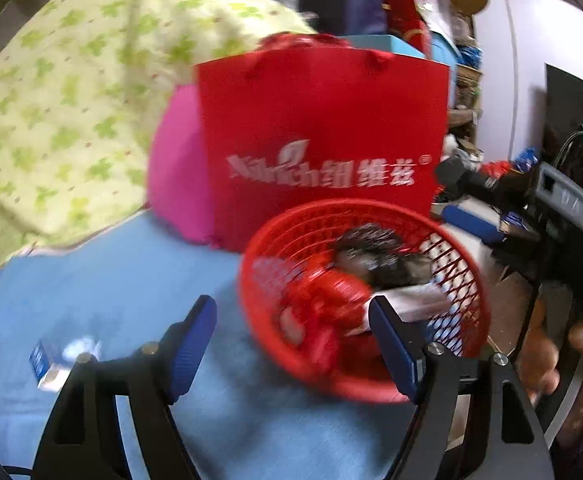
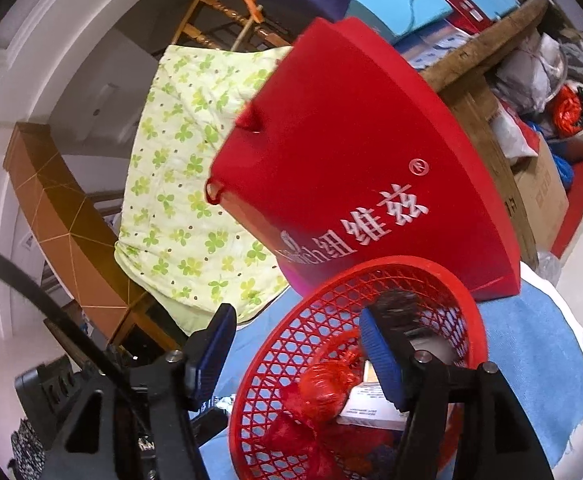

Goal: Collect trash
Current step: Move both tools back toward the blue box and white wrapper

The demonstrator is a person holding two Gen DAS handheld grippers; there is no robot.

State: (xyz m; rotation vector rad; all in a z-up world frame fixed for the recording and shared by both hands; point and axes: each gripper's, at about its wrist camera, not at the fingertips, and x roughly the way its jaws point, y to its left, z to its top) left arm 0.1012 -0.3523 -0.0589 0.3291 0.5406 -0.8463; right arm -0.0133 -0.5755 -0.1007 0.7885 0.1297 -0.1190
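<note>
Your left hand-held gripper [image 1: 293, 344] stands with its ribbed blue pads [image 1: 193, 340] spread wide and nothing between them; one pad overlaps the near rim of the red basket [image 1: 477, 280] in the left wrist view, though the blur hides whether it touches. Your right hand-held gripper [image 2: 297, 354] is also parted and grips nothing: the basket's rim passes between its pads, one pad inside the bowl and one outside.

The basket [image 2: 291, 344] is a round, shallow bowl of rigid red plastic lattice, its mouth facing up, sitting on a soft blue cloth [image 1: 123, 264] that covers the desk. Inside lies the trash: a crinkly red net bag [image 2: 325, 390] bunched into a lump, a flat white printed carton [image 2: 365, 408] lying on its side with its long axis roughly across the basket, and a dark, fuzzy lump [image 1: 375, 252] at the far side. Another small blue-and-white carton [image 1: 47, 364] lies on the cloth to the left, apart from the basket.

Just behind the basket a stiff red paper bag [image 1: 323, 120] with white lettering and cord handles stands upright. Left of it hangs a quilted green clover-print blanket [image 1: 71, 100].
</note>
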